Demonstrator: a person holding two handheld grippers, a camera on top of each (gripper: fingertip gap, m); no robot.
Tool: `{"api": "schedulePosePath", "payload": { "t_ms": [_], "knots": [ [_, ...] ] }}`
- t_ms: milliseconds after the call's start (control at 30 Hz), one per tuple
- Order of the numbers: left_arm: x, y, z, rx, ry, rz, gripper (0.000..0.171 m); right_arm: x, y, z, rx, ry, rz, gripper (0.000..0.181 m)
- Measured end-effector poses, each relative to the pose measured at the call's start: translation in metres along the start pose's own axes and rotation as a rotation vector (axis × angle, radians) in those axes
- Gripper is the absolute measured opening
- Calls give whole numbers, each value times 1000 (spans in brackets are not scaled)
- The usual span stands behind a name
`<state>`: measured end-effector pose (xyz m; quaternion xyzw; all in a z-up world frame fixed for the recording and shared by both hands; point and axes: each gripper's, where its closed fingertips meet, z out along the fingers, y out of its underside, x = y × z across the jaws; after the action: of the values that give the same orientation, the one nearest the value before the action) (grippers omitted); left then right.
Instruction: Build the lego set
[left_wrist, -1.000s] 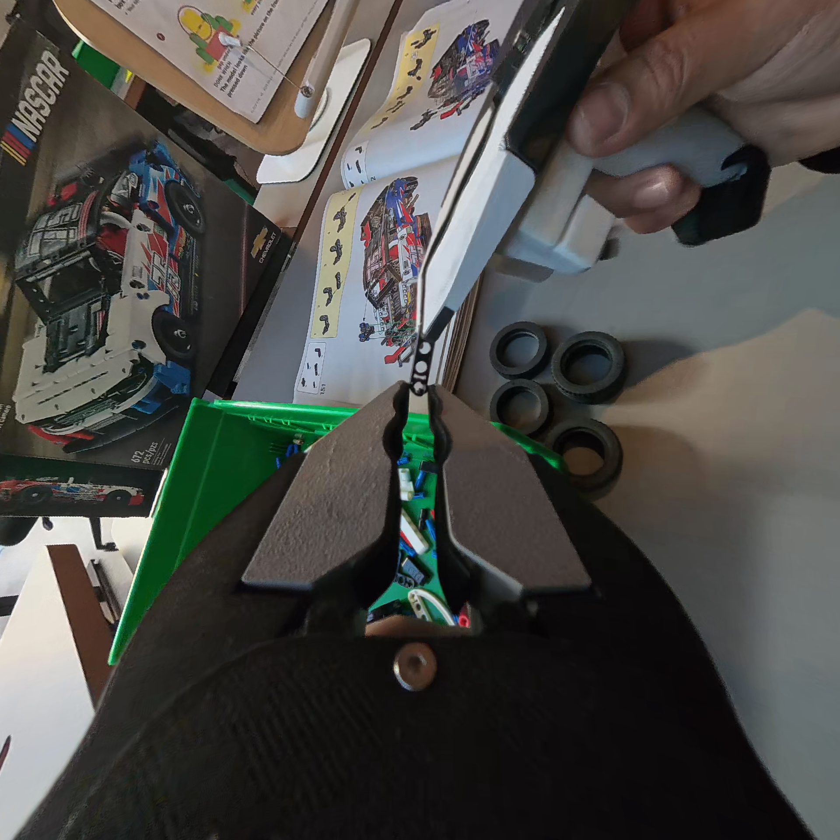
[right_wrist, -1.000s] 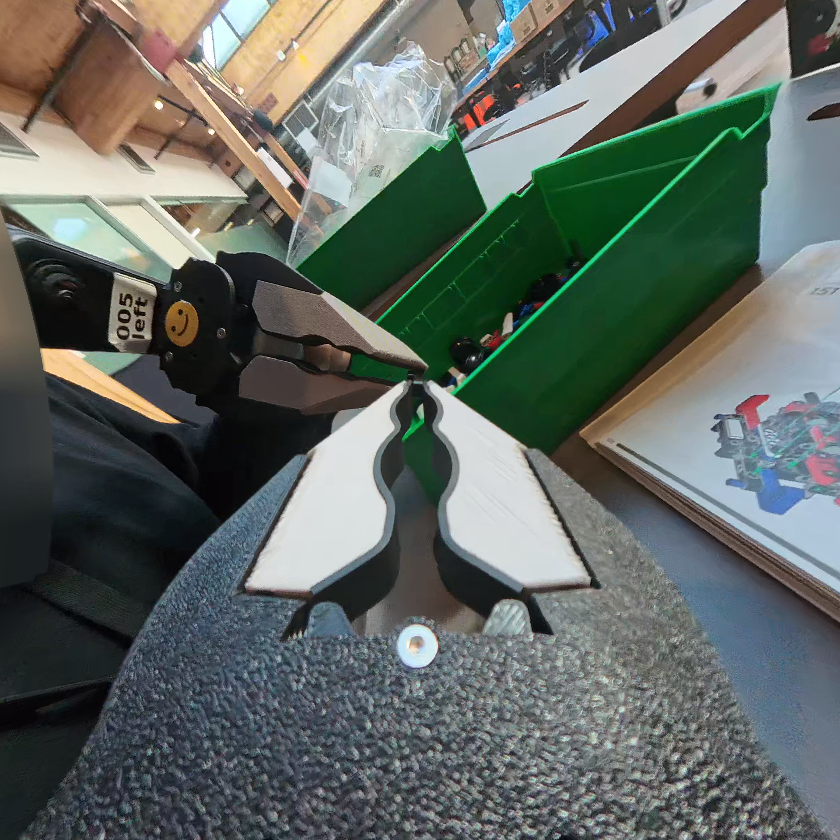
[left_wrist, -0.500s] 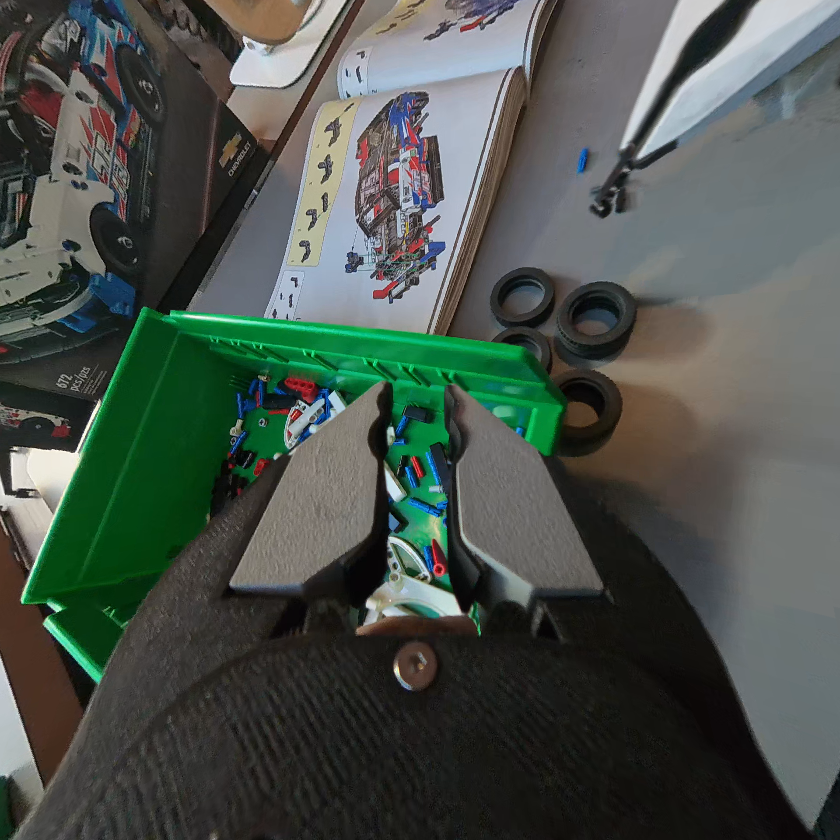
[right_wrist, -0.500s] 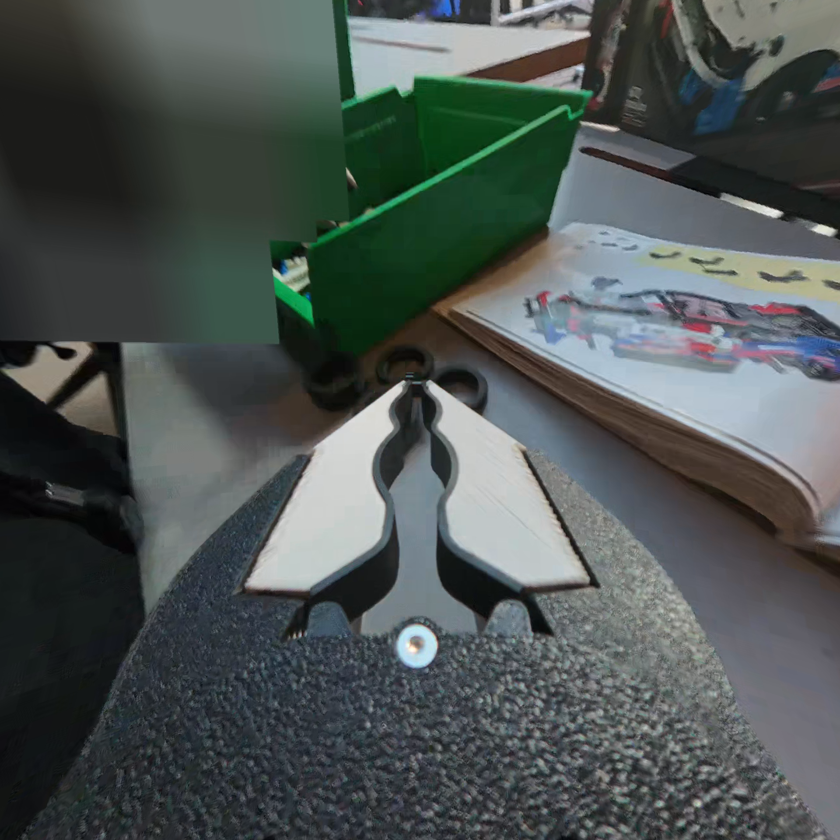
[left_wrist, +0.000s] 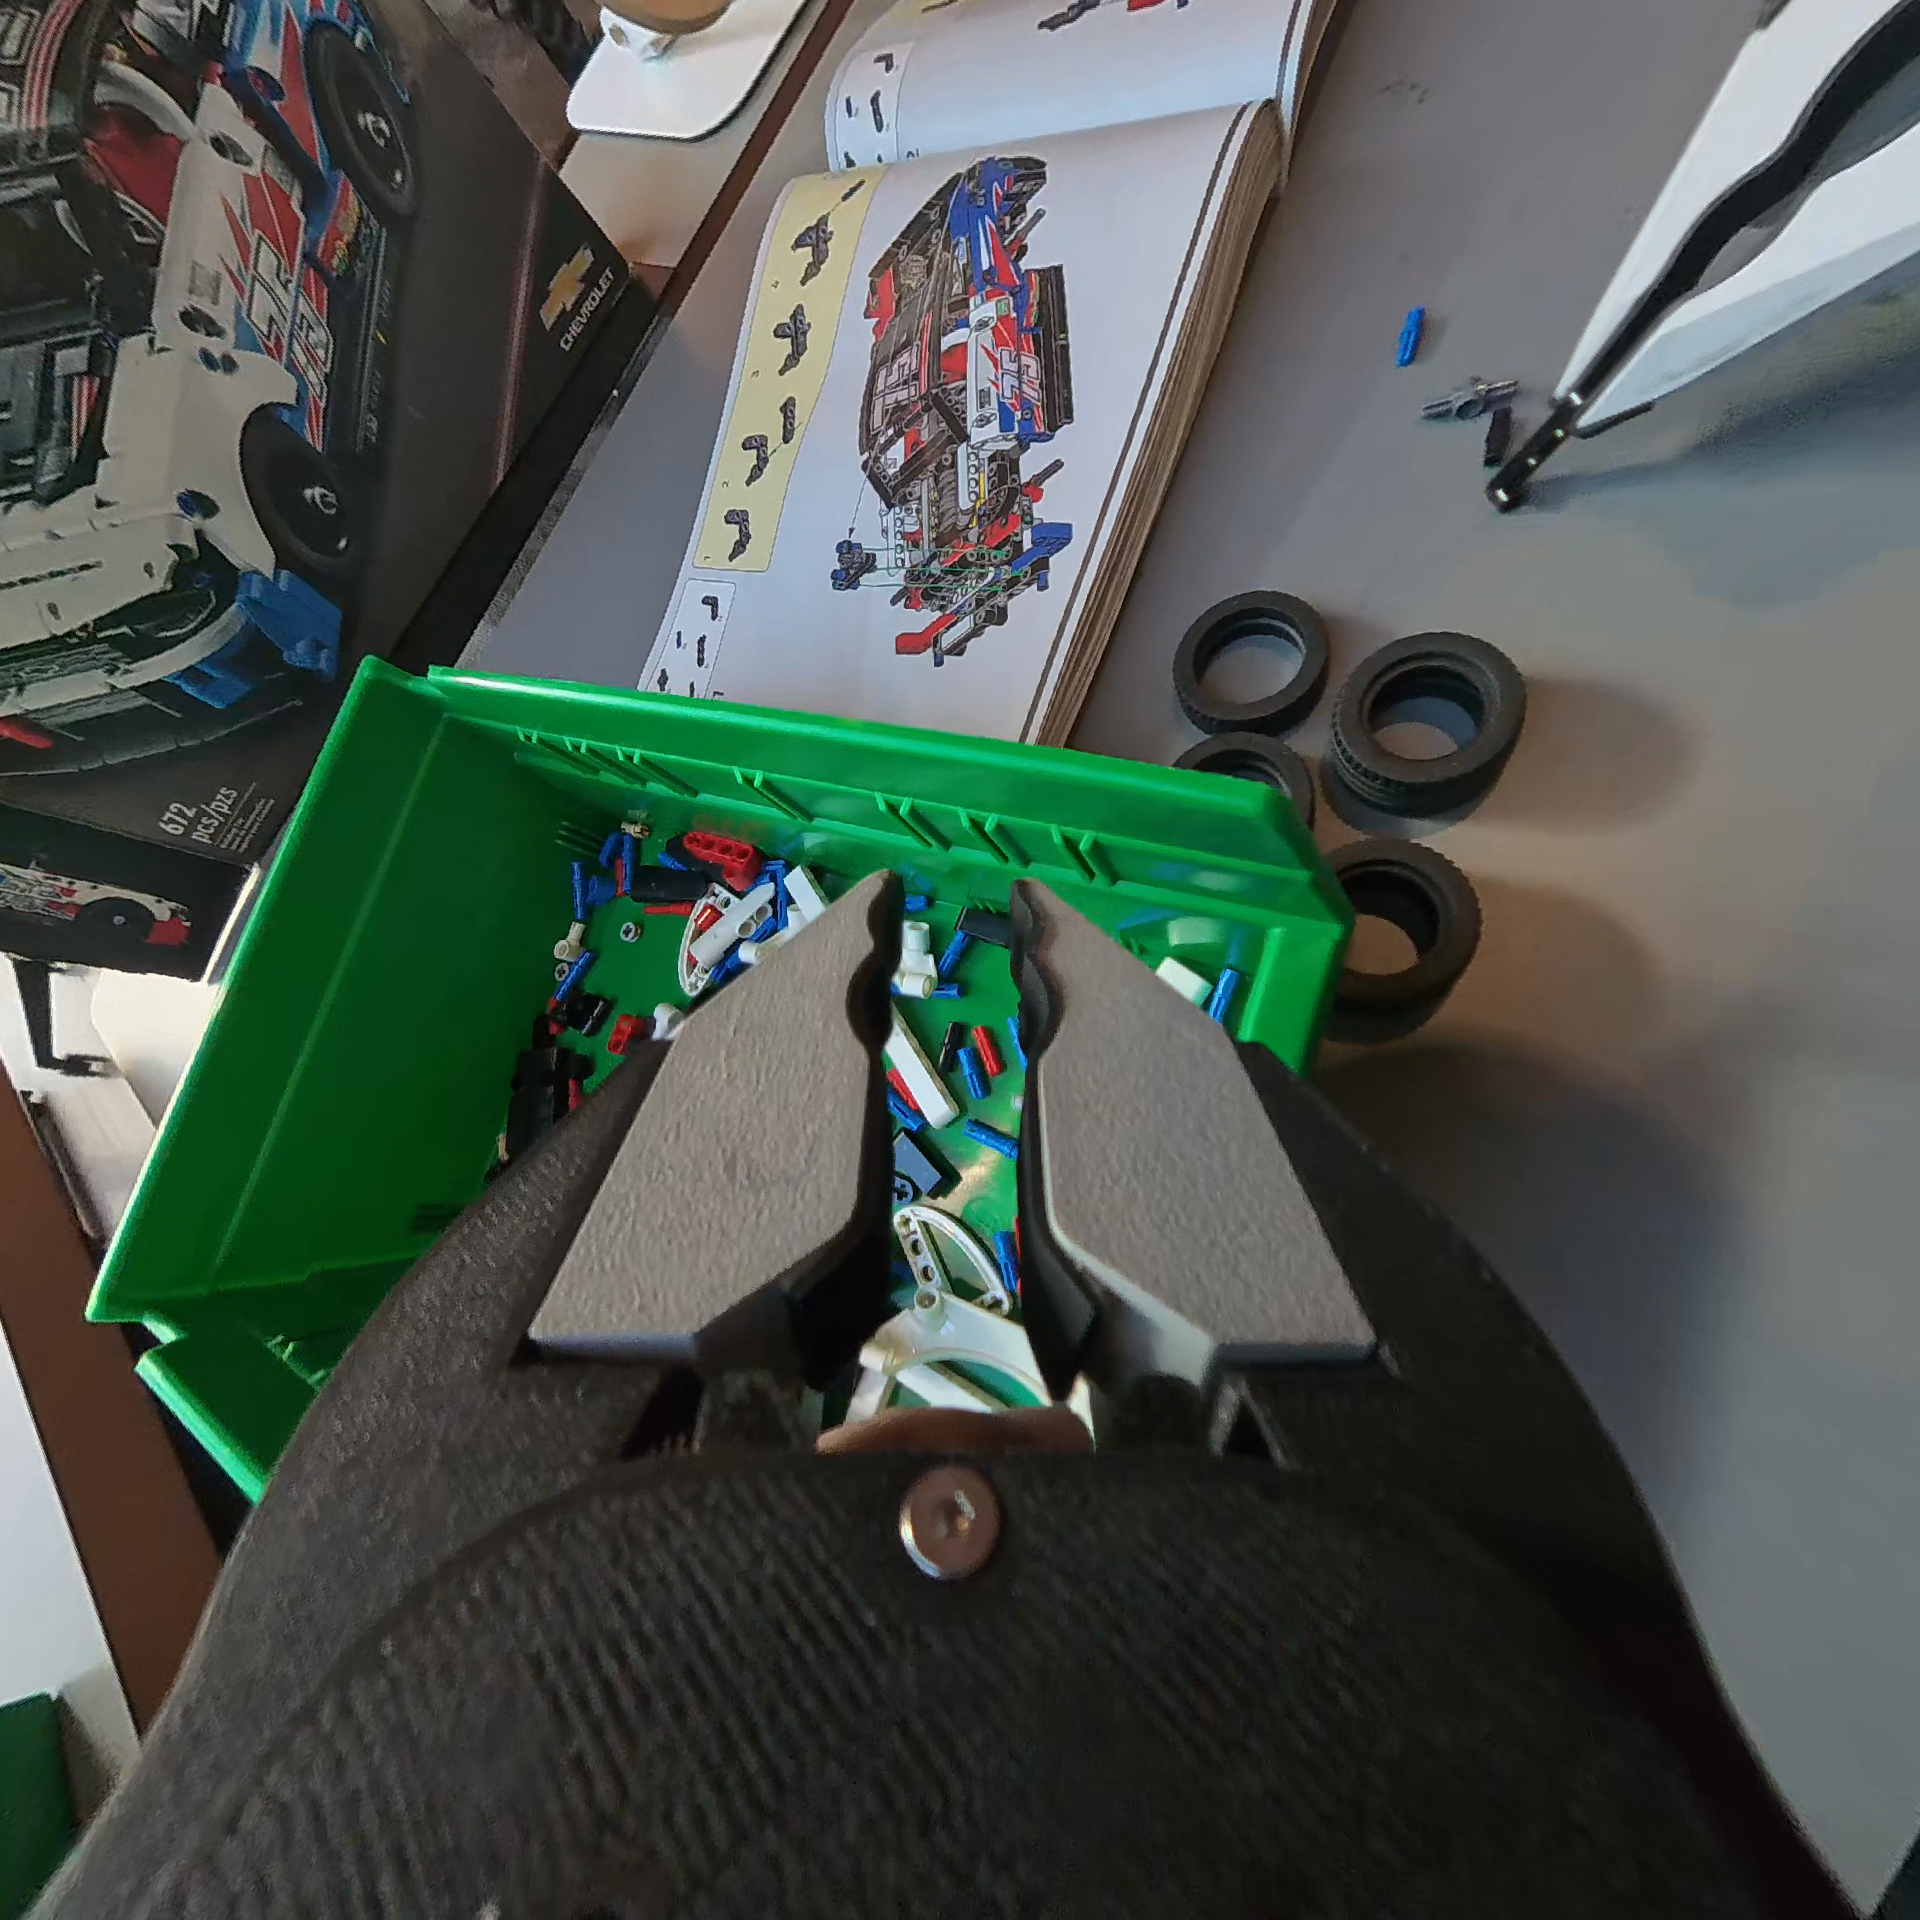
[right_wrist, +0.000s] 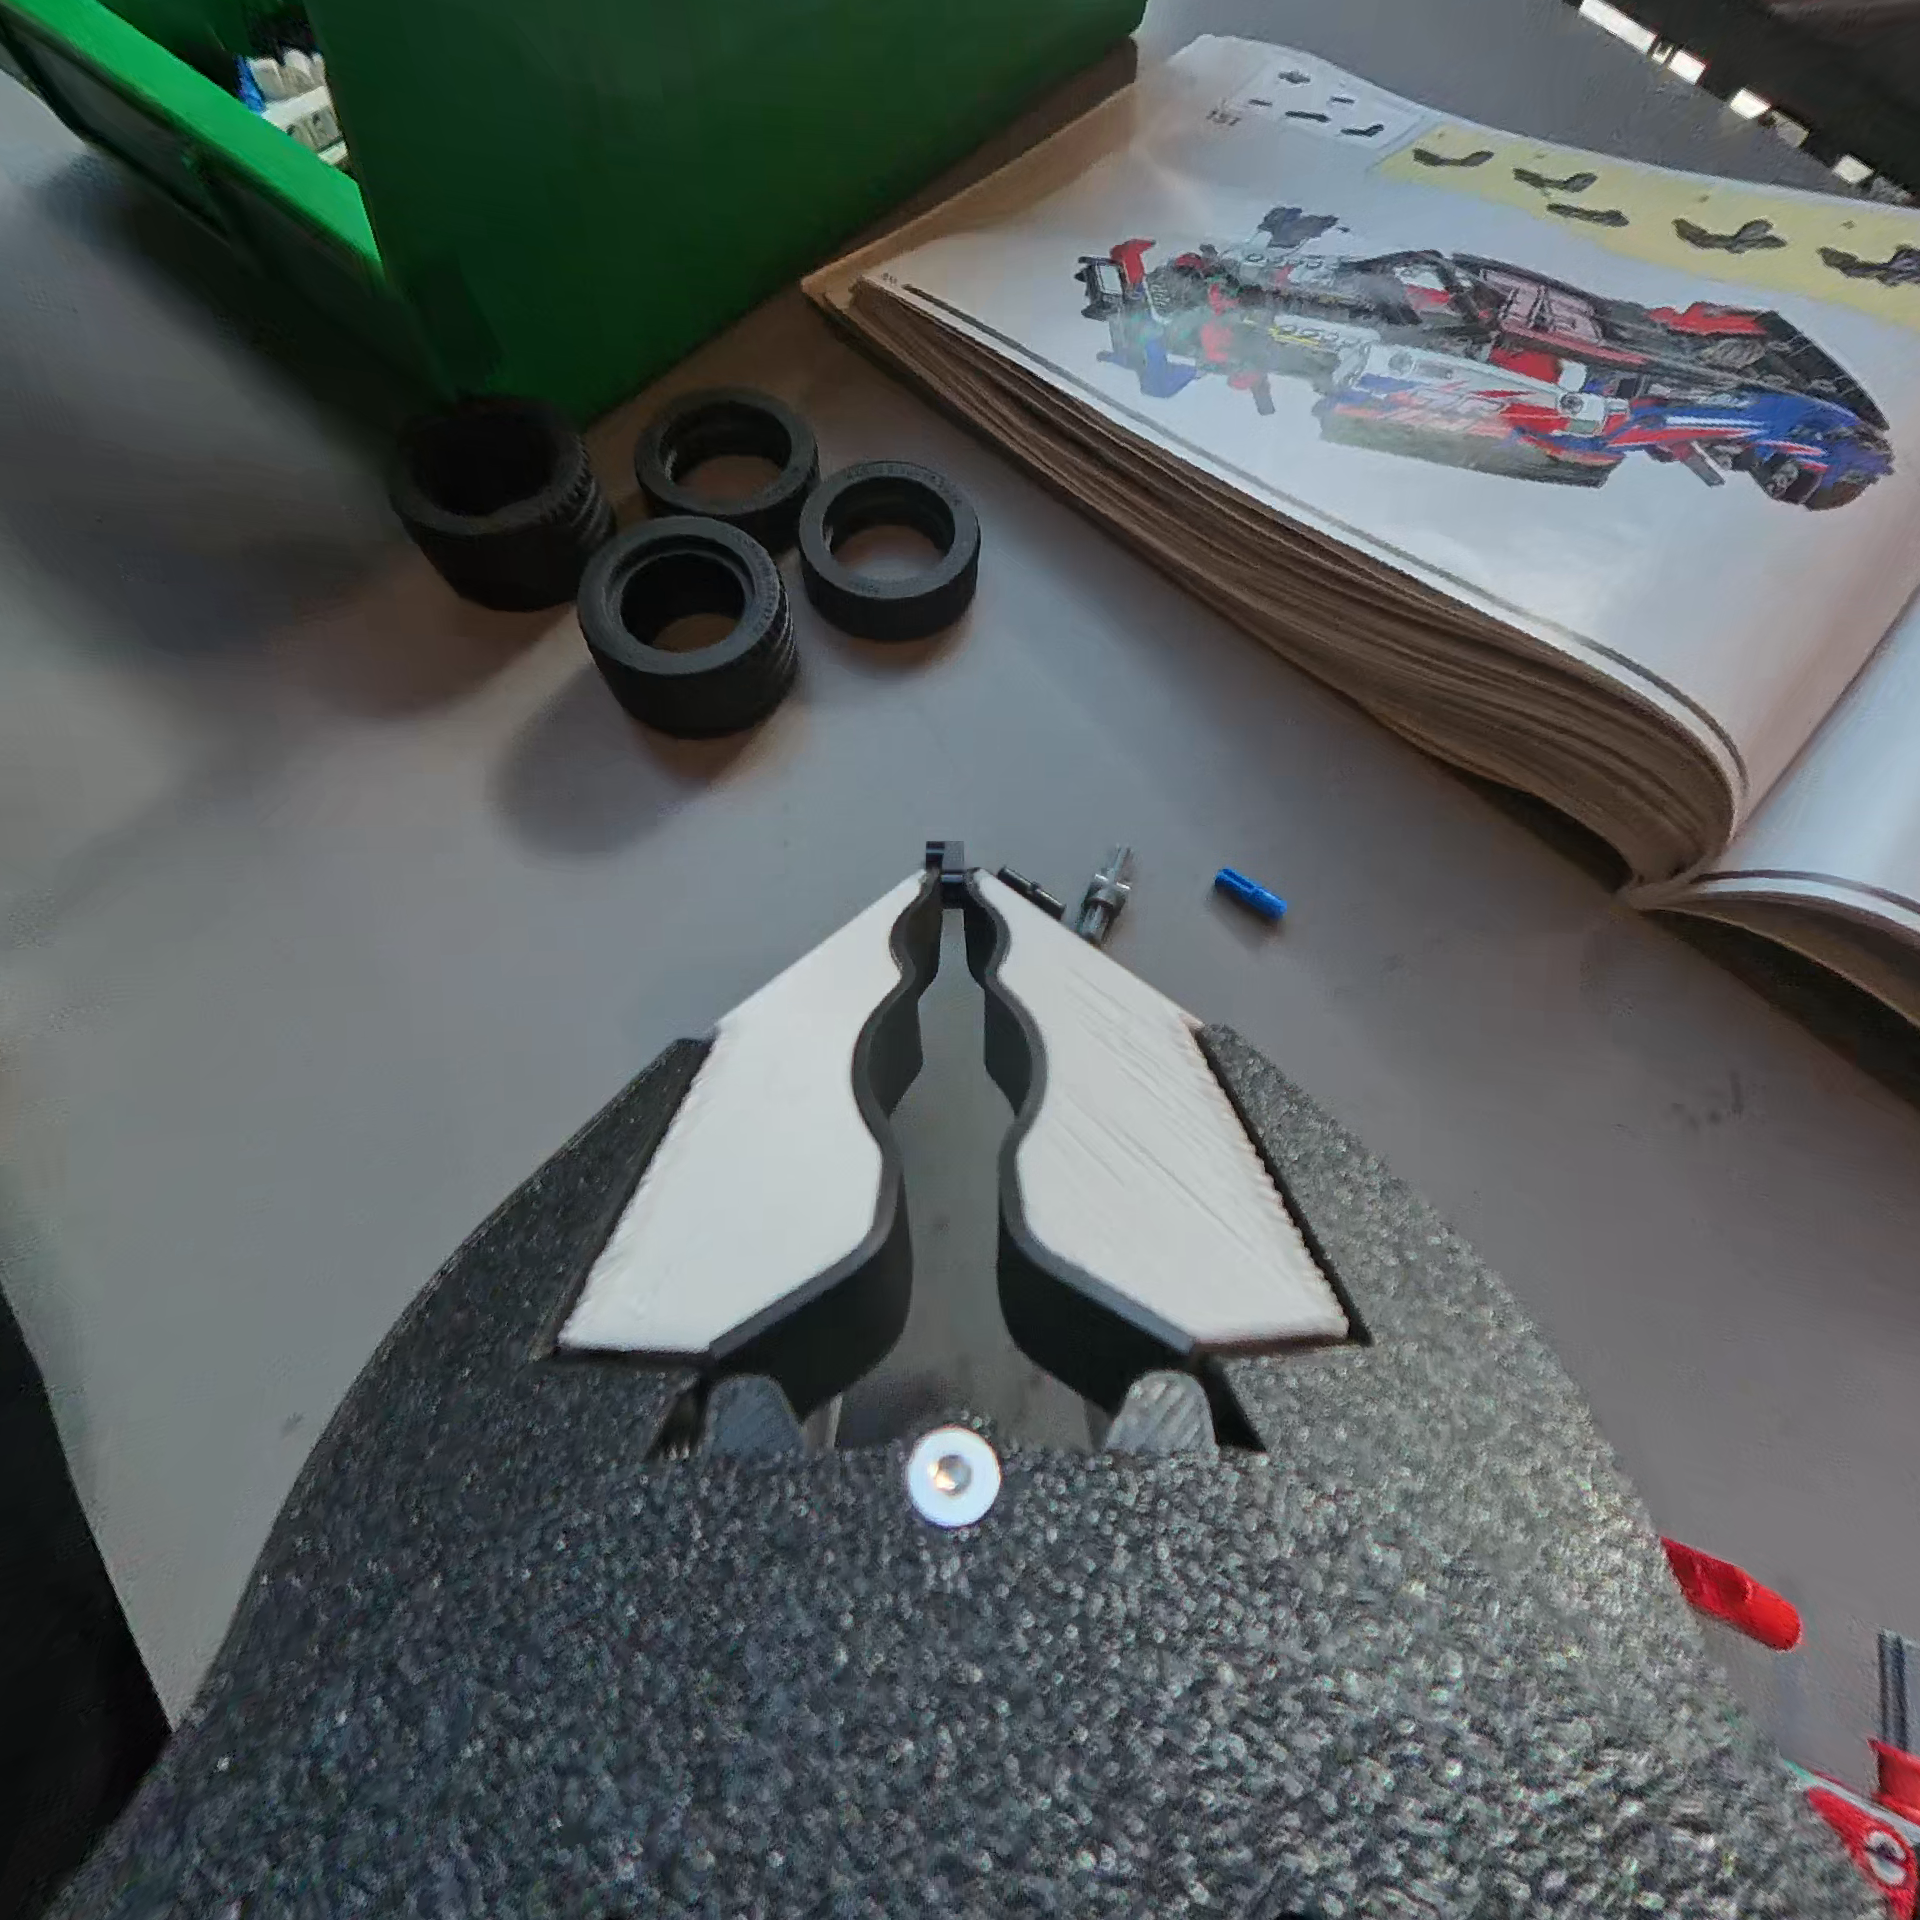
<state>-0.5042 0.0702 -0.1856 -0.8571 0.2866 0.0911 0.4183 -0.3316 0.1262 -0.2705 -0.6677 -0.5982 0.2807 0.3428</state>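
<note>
Lego pieces (left_wrist: 940, 1023), blue, red, white and black, lie loose in the green bin (left_wrist: 343, 997) on the grey tabletop (right_wrist: 312, 831). Left gripper (left_wrist: 948, 914) hovers above them, jaws narrowly parted and empty. Right gripper (right_wrist: 948, 878), low over the tabletop, has jaws closed on a small black piece (right_wrist: 943, 858). Just beside it lie a grey axle (right_wrist: 1103, 894) and blue pin (right_wrist: 1249, 892); four black tyres (right_wrist: 686, 623) and the open instruction booklet (right_wrist: 1455, 416) lie beyond.

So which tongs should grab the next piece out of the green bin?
Left. The left tongs hang open right over the loose pieces in the bin. The right tongs are shut on a small black piece out over the table, away from the bin.
</note>
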Motion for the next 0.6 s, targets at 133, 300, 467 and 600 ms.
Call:
{"api": "schedulePosePath", "payload": {
  "t_ms": [133,300,467,600],
  "knots": [
    [-3,8,-4,-20,3,-32,19,-3,17,2,-112,-24,1,3],
    [-17,20,-9,-59,-26,-63,22,-5,17,-1,-123,-12,-51,10],
    [-41,35,-16,-85,-78,-172,25,-5,0,-9,-40,9,-46,17],
    [-71,54,-16,-158,-129,-295,31,-8,-16,-9,56,-3,-26,17]
  ]
}}
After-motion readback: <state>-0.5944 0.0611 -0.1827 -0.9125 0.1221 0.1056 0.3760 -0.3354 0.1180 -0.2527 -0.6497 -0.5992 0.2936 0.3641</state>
